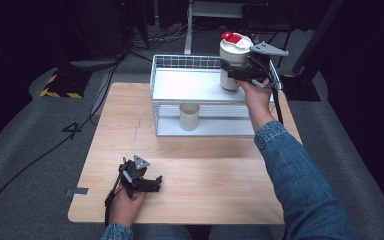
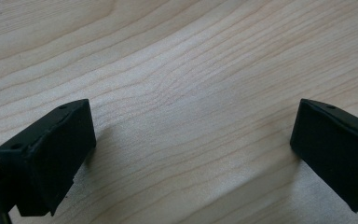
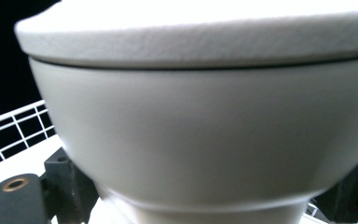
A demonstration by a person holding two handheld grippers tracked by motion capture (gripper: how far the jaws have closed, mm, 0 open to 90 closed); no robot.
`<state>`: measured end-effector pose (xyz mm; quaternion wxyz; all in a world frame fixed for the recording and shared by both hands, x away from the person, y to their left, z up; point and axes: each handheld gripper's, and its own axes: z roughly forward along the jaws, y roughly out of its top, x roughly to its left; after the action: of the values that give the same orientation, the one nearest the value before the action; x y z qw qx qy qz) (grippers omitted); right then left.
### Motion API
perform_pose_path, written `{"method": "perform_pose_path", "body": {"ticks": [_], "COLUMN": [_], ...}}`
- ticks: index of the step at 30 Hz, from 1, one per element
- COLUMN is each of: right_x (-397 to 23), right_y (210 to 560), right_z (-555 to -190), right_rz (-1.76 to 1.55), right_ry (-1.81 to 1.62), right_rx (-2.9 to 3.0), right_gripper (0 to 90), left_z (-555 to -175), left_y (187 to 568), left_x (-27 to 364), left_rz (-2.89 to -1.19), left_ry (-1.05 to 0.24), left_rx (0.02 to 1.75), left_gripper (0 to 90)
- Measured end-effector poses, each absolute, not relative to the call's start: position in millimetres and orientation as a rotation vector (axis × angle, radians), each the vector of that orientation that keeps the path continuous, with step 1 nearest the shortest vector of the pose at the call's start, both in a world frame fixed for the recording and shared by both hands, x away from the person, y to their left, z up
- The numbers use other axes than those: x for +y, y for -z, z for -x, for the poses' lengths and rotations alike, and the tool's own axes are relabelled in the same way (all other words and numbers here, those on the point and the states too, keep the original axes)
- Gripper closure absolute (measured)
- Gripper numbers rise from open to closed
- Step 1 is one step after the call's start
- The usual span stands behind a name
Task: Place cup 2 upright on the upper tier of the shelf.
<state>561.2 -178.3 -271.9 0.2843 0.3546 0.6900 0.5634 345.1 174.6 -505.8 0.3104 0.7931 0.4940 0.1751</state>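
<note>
Right tongs (image 1: 244,74) grip a white lidded tumbler (image 1: 233,62) at upper right of the high view, over the top shelf of the wire rack (image 1: 190,89). I judge the placing step is in hand; next I must lower it level, then release. Left tongs (image 1: 145,181) rest wide and empty on the table (image 1: 215,175), lower left. My right gripper view adds the lid seam (image 3: 200,65); the high view alone shows a cup (image 1: 189,116) on the lower shelf.

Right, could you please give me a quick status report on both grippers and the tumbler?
Right gripper shut on white tumbler, over wire rack's top shelf. Left gripper open, on table. Beige cup on lower shelf, clear.
</note>
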Motion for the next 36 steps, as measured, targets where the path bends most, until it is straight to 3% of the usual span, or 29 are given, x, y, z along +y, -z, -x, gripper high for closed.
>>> {"method": "perform_pose_path", "body": {"ticks": [36], "right_x": [-181.7], "right_y": [286.4], "right_z": [-566.5], "right_rz": [-0.969], "right_ry": [-1.524], "right_rx": [1.87], "right_gripper": [12.4], "left_z": [-345.1], "left_y": [505.8], "left_x": [174.6], "left_rz": [-2.095], "left_ry": [-0.462], "left_rx": [1.305], "left_gripper": [0.6]}}
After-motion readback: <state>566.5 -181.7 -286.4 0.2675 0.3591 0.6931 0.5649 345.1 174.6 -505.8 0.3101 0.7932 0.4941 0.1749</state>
